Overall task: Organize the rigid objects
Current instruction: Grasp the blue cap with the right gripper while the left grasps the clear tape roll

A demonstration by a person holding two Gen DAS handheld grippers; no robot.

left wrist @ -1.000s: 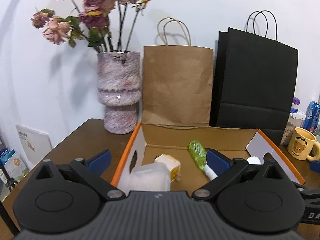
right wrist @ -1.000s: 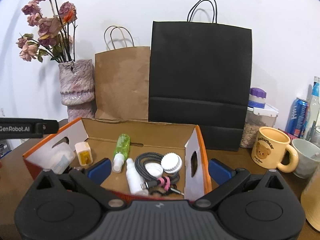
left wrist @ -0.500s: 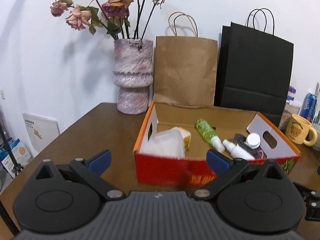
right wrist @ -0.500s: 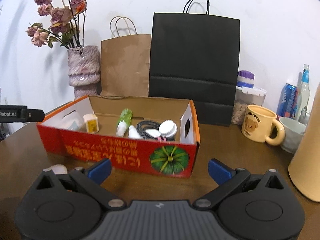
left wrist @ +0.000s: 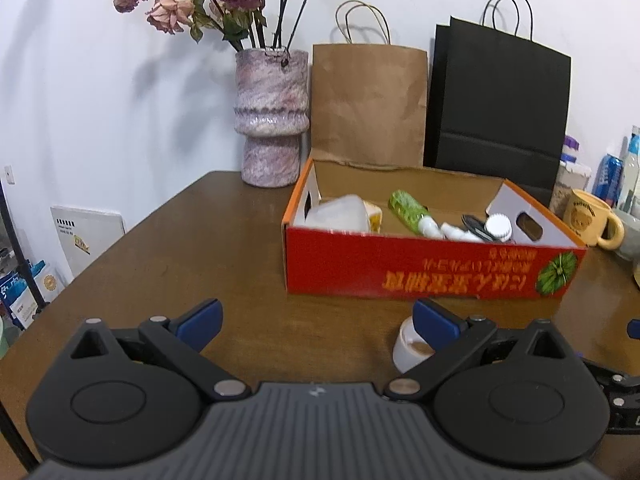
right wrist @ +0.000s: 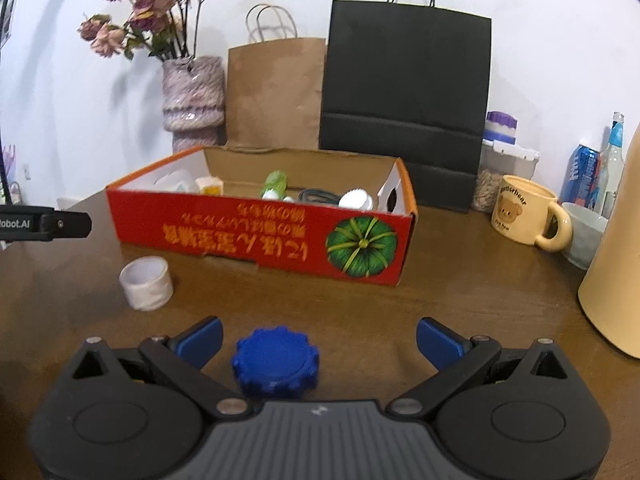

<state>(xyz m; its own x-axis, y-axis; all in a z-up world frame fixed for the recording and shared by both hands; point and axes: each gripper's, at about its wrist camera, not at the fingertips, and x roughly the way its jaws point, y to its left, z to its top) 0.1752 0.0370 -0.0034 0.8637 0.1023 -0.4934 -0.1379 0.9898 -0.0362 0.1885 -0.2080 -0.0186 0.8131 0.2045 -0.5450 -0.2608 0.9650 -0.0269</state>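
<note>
here, ridged blue cap (right wrist: 276, 360) between open right tool (right wrist: 318, 340).

Blue cap (right wrist: 276, 362) lies between the right gripper's (right wrist: 319, 340) open jaws.

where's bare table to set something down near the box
Bare wood lies left of the red box, out to the vase. In front it is tighter: white roll, blue cap. To the right, the mug and bowl crowd it.

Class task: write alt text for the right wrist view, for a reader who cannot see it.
An open right gripper hovers over a wooden table, a blue ridged cap lying between its fingers. Beyond sit a small white roll and a red cardboard box holding small bottles.
</note>
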